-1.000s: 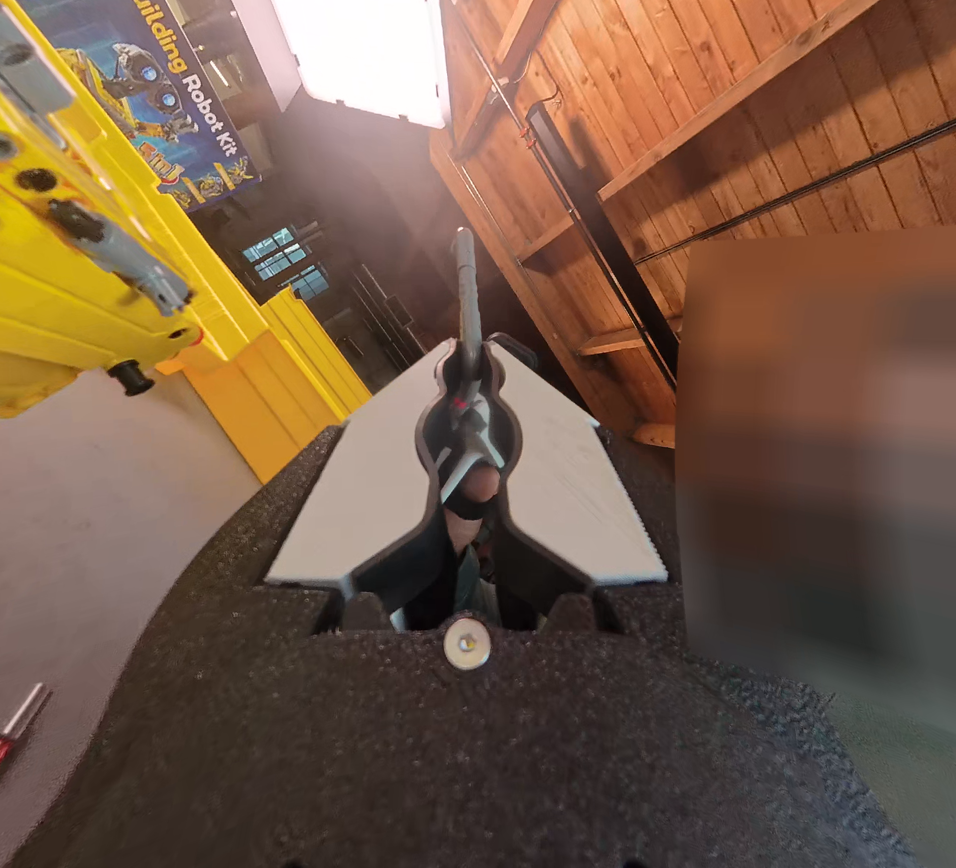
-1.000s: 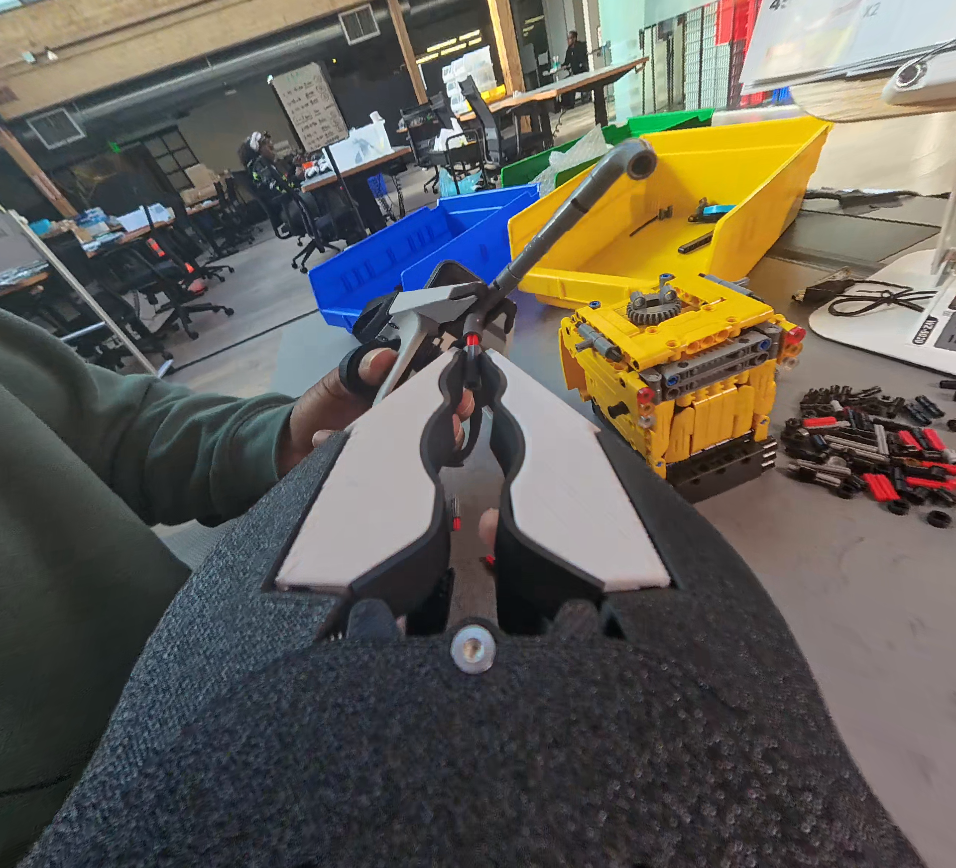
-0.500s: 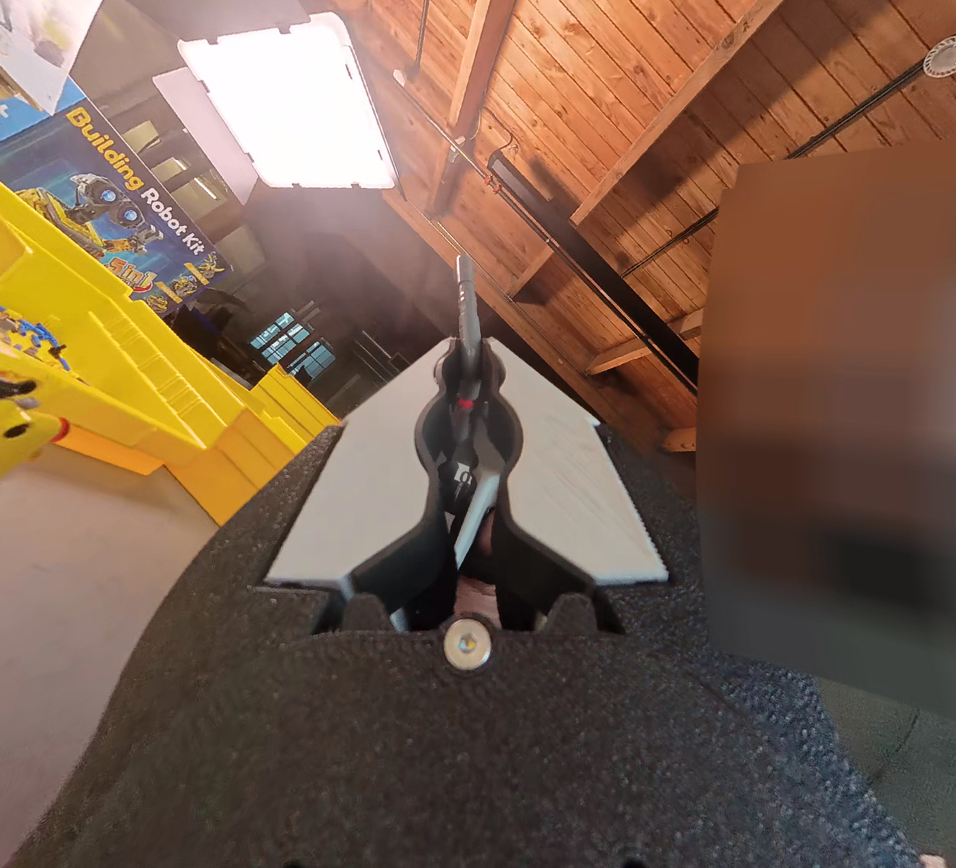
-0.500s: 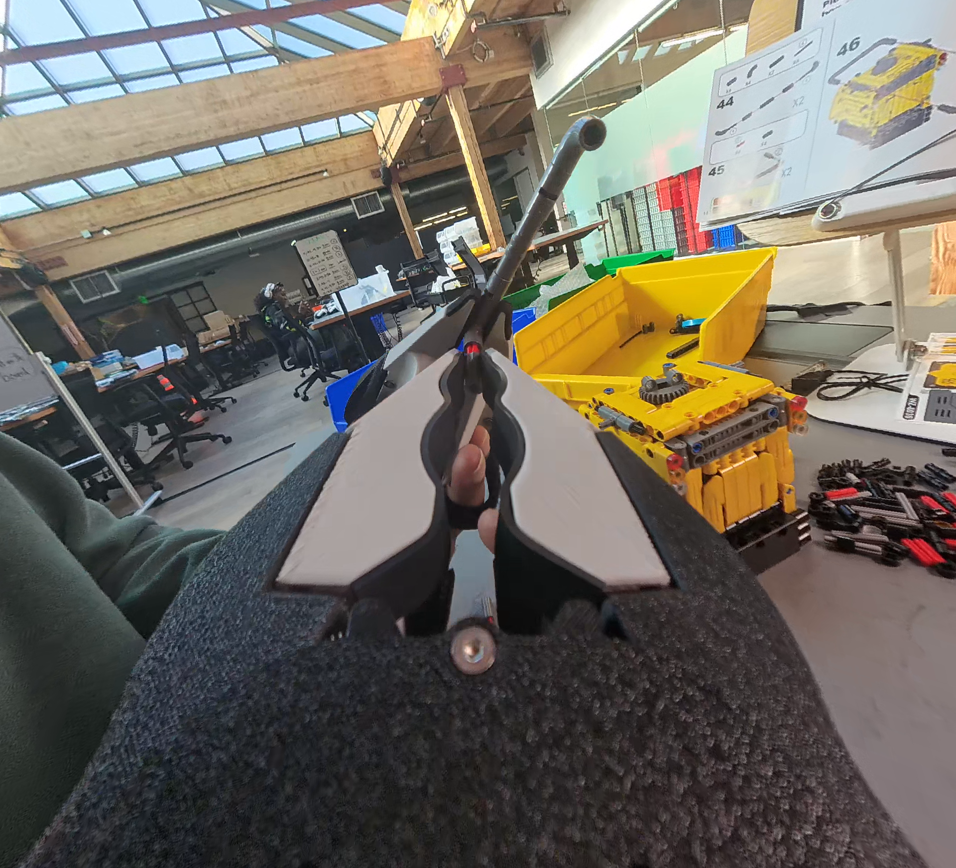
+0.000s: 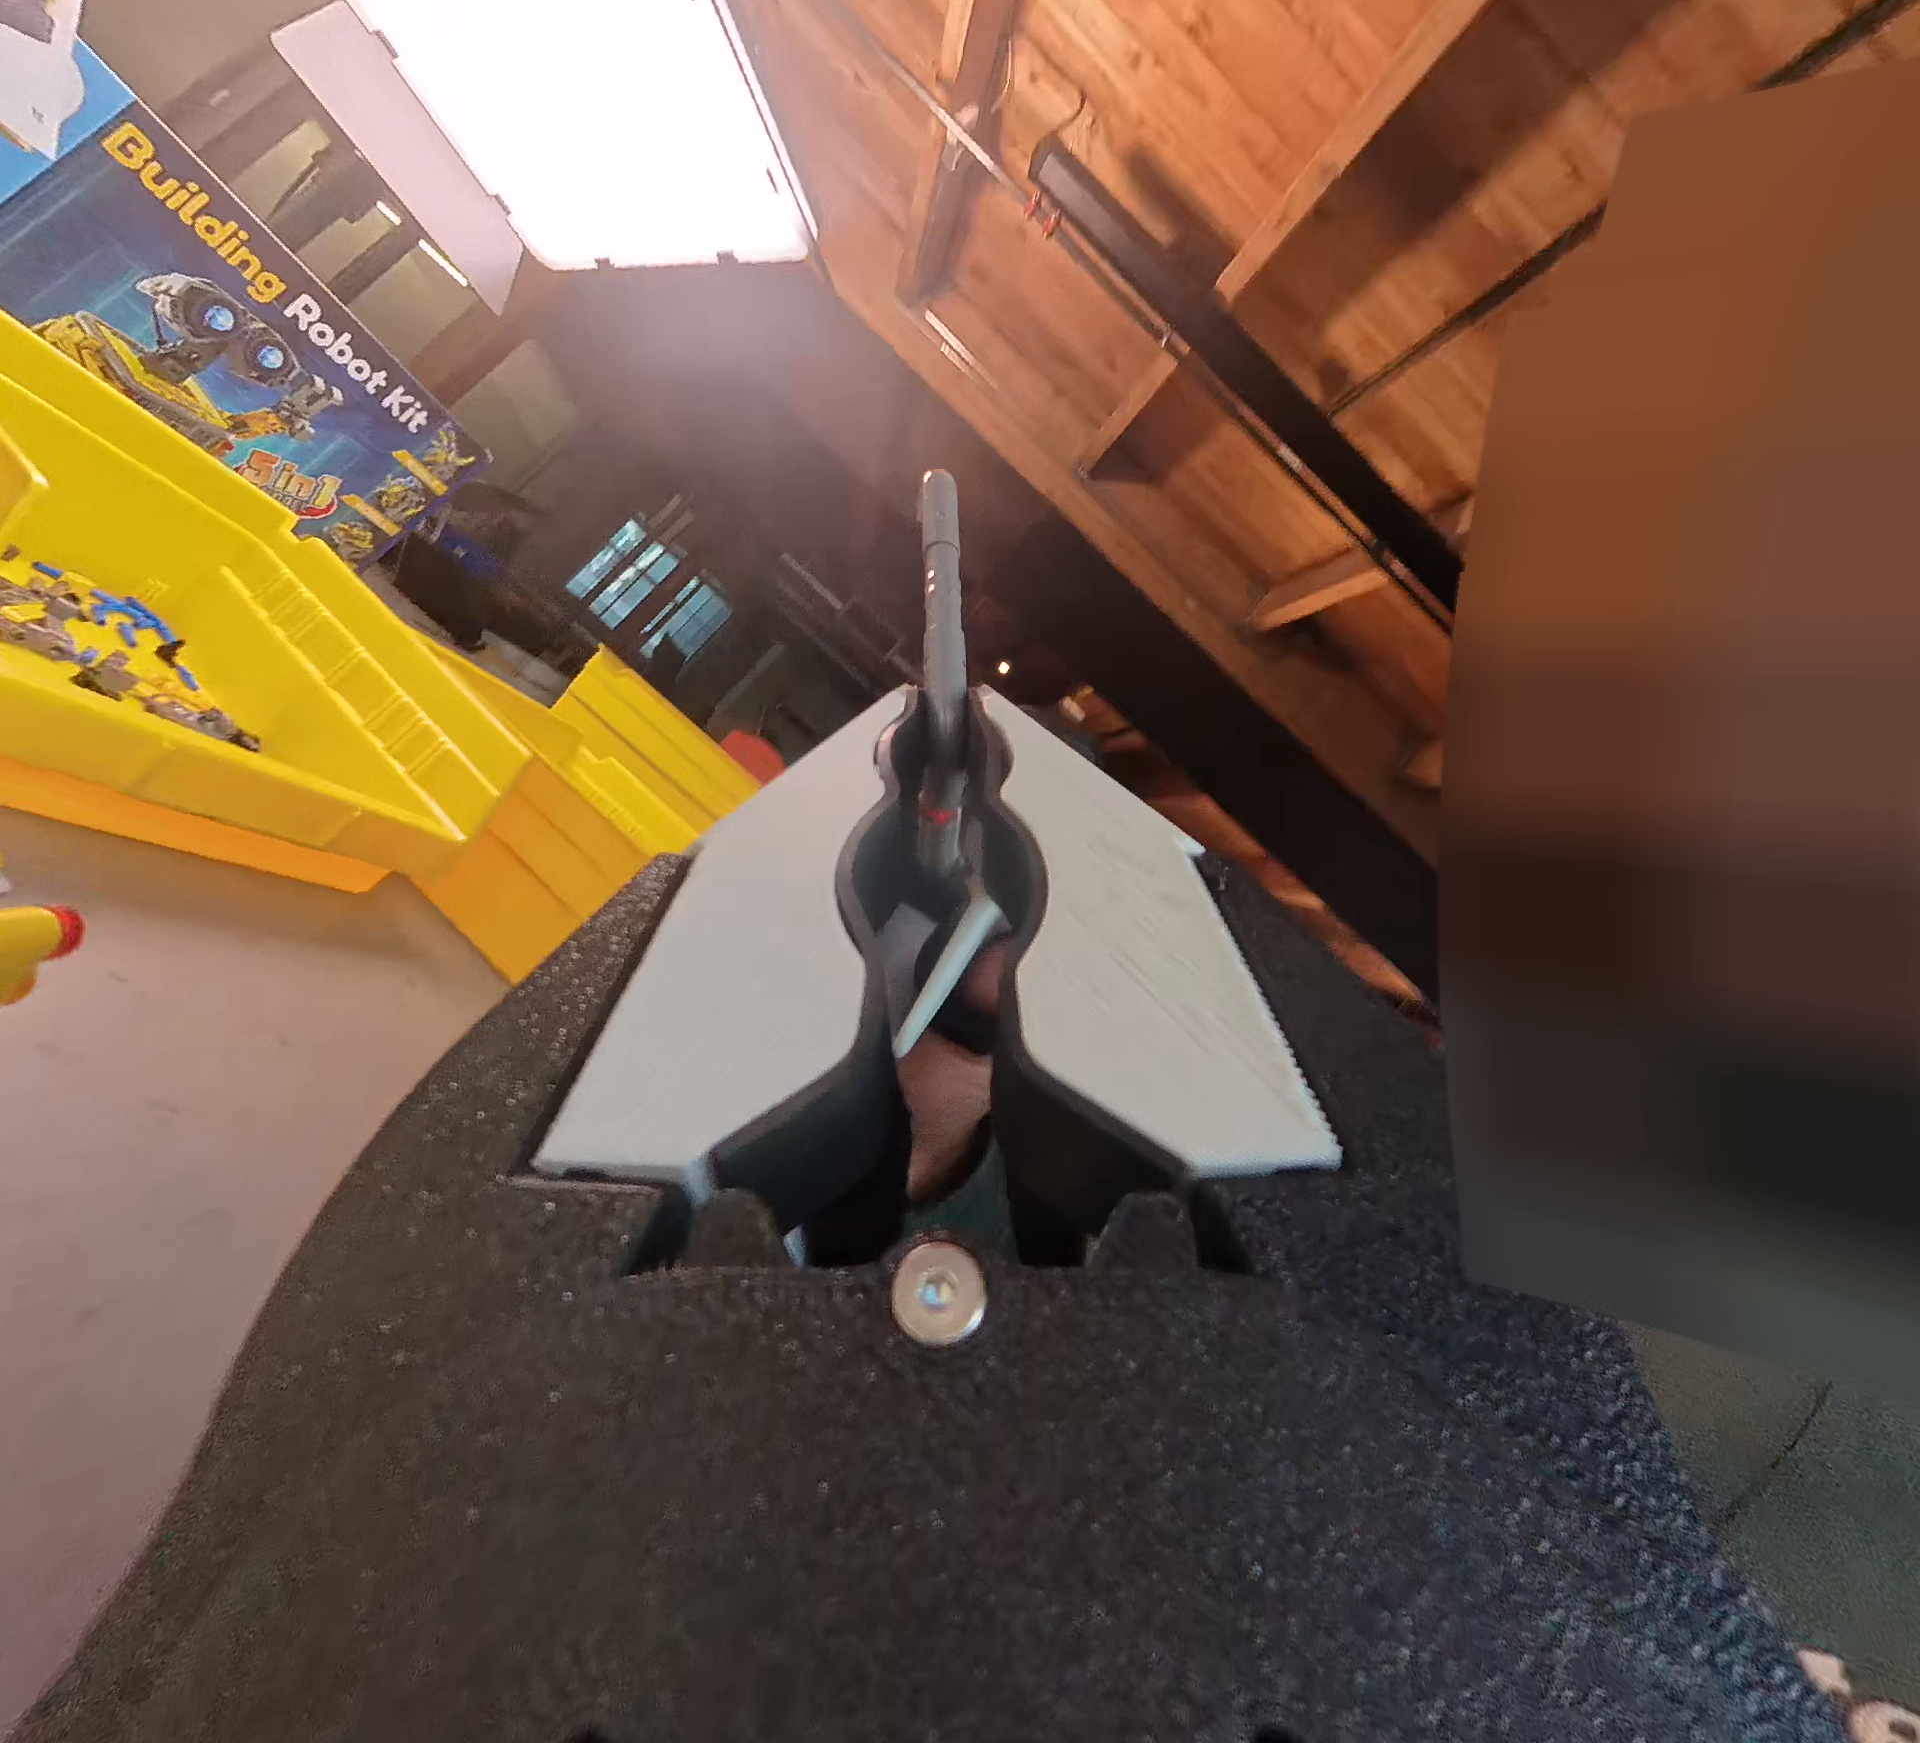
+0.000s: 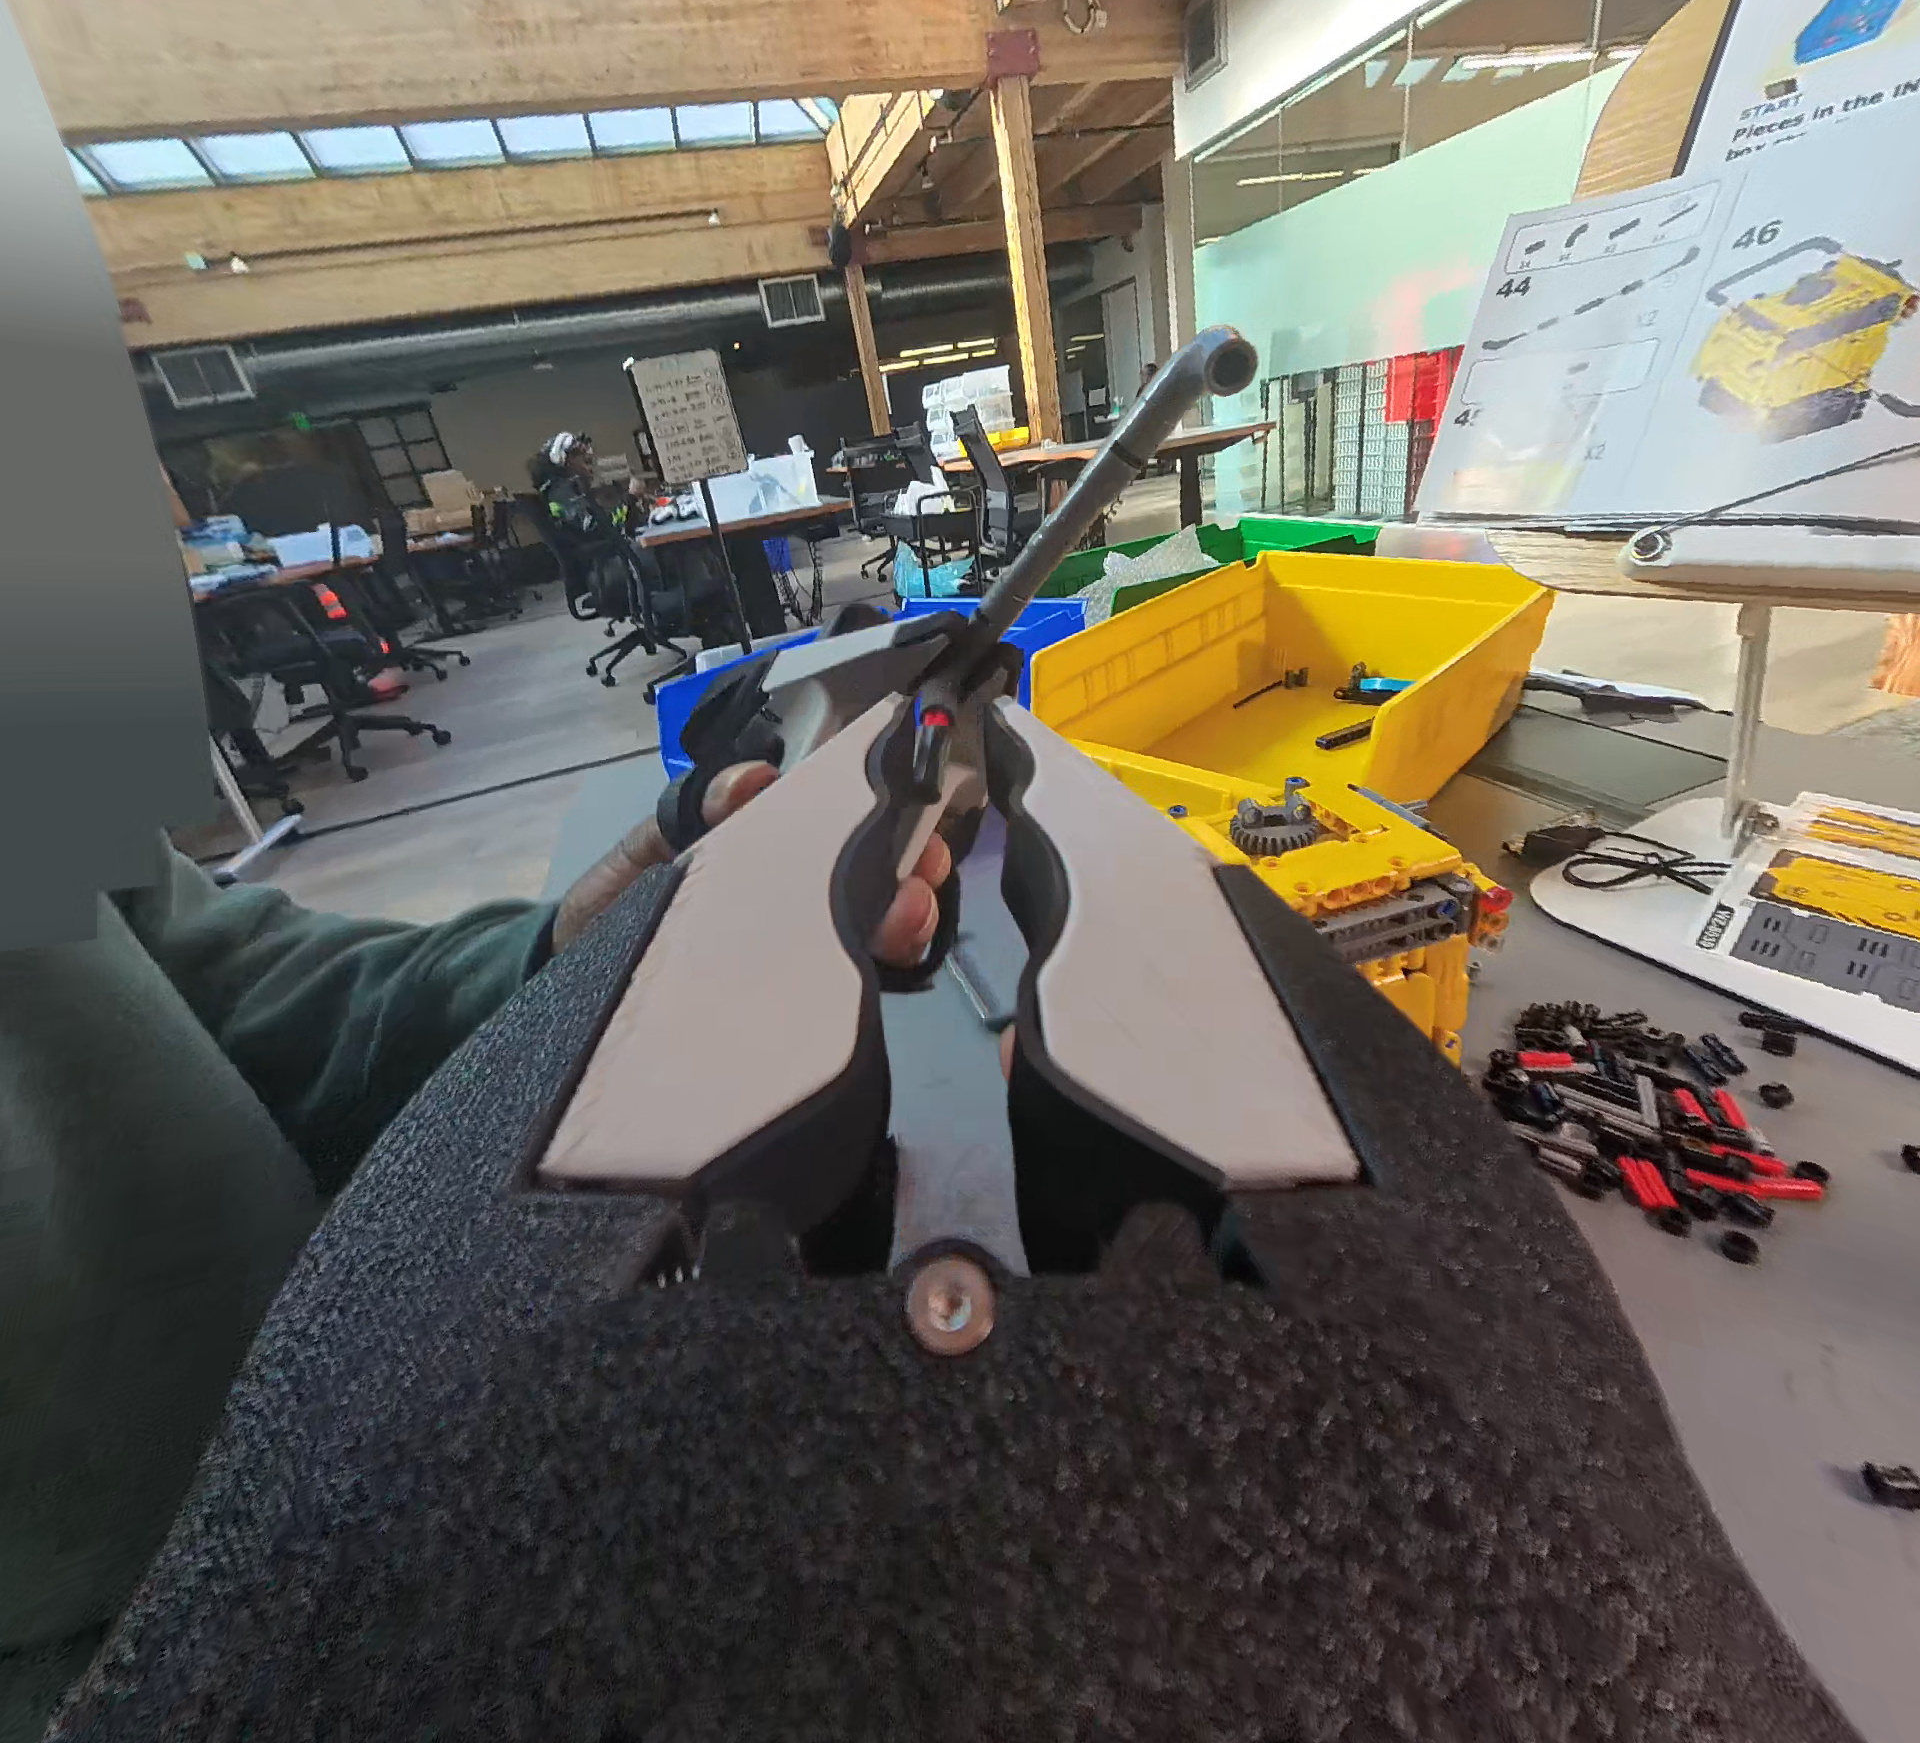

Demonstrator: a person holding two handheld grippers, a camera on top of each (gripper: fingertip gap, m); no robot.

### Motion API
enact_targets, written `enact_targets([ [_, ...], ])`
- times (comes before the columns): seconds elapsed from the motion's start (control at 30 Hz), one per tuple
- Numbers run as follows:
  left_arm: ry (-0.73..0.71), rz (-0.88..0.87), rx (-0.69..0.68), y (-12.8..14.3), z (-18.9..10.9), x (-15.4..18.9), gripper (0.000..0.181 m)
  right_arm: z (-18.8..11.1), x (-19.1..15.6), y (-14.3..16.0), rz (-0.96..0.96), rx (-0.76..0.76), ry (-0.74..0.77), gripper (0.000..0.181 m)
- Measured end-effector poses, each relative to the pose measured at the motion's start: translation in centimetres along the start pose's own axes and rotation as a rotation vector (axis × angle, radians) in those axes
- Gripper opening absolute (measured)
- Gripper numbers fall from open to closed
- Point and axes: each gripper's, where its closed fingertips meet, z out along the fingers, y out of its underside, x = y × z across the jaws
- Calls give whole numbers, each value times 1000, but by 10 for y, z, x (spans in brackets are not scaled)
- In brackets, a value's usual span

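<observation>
In the left wrist view, your left hand-held gripper (image 5: 943, 737) was squeezed tight on a thin dark grey rod (image 5: 938, 592). The rod poked up past the tips toward the wooden ceiling (image 5: 1195, 31). Yellow bins (image 5: 343, 758) sat off to the left on the grey surface (image 5: 156, 1070).

In the right wrist view, your right hand-held gripper (image 6: 961, 706) pinched the same rod (image 6: 1101, 488), down near its red ring. The other gripper's tips met it there too. A yellow brick truck (image 6: 1340, 883) stood well apart on the surface, near a pile of small black and red pieces (image 6: 1652, 1122). The rod was not joined to the truck.
</observation>
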Motion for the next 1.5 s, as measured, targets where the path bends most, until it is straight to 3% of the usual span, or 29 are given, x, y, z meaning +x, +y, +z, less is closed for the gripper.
enact_targets([
  [0.13, -158, 246, -341, 26, -10, -10, 6, -33, 8, 11, -147, -180, -2, 16],
  [0.23, -267, 469, -665, 53, -36, -28, 6, -68, 10, 33, -311, -442, -7, 16],
  [0.33, -272, 575, -953, 90, -66, -47, 7, -86, 5, 60, -459, -653, -47, 20],
  [0.4, -224, 613, -1063, 115, -74, -55, 7, -83, -9, 84, -488, -743, -136, 28],
  [0.53, -133, 662, -1109, 144, -70, -59, 6, -79, -17, 130, -475, -887, -251, 29],
  [0.7, -127, 692, -1156, 154, -75, -64, 7, -82, -18, 144, -382, -962, -295, 7],
  [0.87, -159, 701, -1332, 161, -99, -75, 18, -85, -14, 162, -332, -1106, -298, 6],
  [1.0, -190, 688, -1341, 156, -102, -76, 16, -84, -13, 167, -309, -1158, -286, 6],
  [1.27, -216, 715, -1409, 162, -106, -78, 7, -85, -17, 175, -359, -1159, -277, 6],
  [1.5, -219, 774, -1350, 159, -108, -77, 6, -78, -22, 169, -278, -1036, -253, 11],
])
